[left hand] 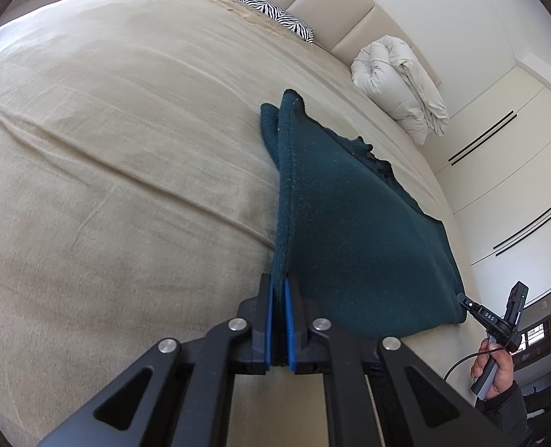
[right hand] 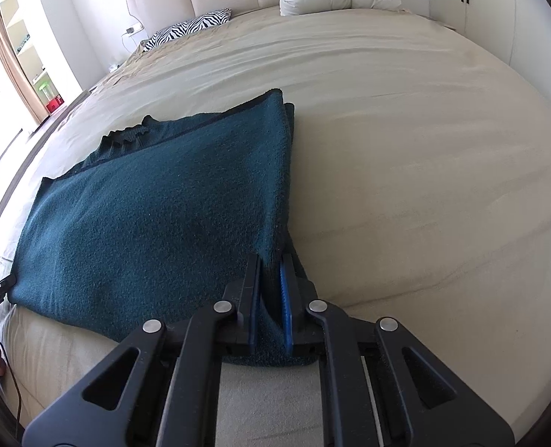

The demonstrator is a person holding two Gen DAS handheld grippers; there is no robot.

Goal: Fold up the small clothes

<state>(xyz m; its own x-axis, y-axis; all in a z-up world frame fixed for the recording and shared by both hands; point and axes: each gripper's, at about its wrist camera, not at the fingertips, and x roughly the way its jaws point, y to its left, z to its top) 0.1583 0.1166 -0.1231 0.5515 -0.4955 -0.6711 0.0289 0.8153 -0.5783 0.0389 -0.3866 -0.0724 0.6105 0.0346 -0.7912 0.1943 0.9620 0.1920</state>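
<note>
A dark teal knit garment [left hand: 350, 219] lies partly folded on the beige bed [left hand: 126, 149]; it also shows in the right wrist view [right hand: 156, 216]. My left gripper [left hand: 279, 283] is shut on one near edge of the garment, the cloth rising between its blue pads. My right gripper [right hand: 271, 264] is shut on the other near edge, with cloth bunched between its fingers. The right gripper also shows at the garment's corner in the left wrist view [left hand: 469, 303]. The garment's ribbed hem [right hand: 130, 138] lies at the far side.
A zebra-print pillow [left hand: 275, 9] and a rolled white duvet [left hand: 402, 82] lie by the padded headboard [left hand: 335, 3]. White wardrobe doors [left hand: 506, 171] stand beside the bed. A window with curtains [right hand: 3, 56] is on the other side.
</note>
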